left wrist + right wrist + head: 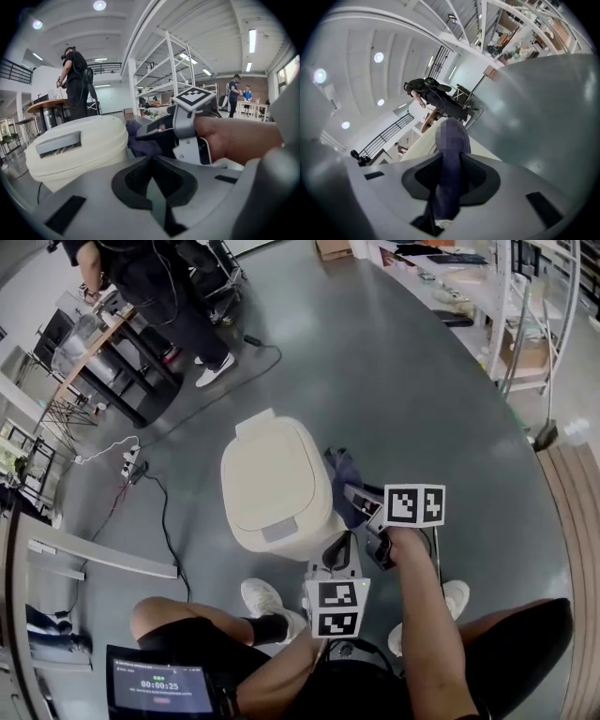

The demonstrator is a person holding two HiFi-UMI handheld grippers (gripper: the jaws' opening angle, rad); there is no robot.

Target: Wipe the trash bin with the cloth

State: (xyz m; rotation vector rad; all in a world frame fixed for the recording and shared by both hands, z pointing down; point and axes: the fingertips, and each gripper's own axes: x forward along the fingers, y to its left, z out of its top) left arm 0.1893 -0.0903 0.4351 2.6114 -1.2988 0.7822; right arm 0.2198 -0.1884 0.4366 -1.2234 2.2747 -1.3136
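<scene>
i get only a scrap of the cloth (138, 144) behind the right gripper (154, 132); the trash bin (79, 150) has its right side hidden behind both

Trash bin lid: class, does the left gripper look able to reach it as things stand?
Probably yes. The left gripper, jaws together and empty, is close beside the trash bin with open space between. The right gripper, shut on the cloth, is at the bin's side, off that path.

smooth cream plastic trash bin (274, 486), soft dark cloth (343, 486), glossy floor (422, 390).
</scene>
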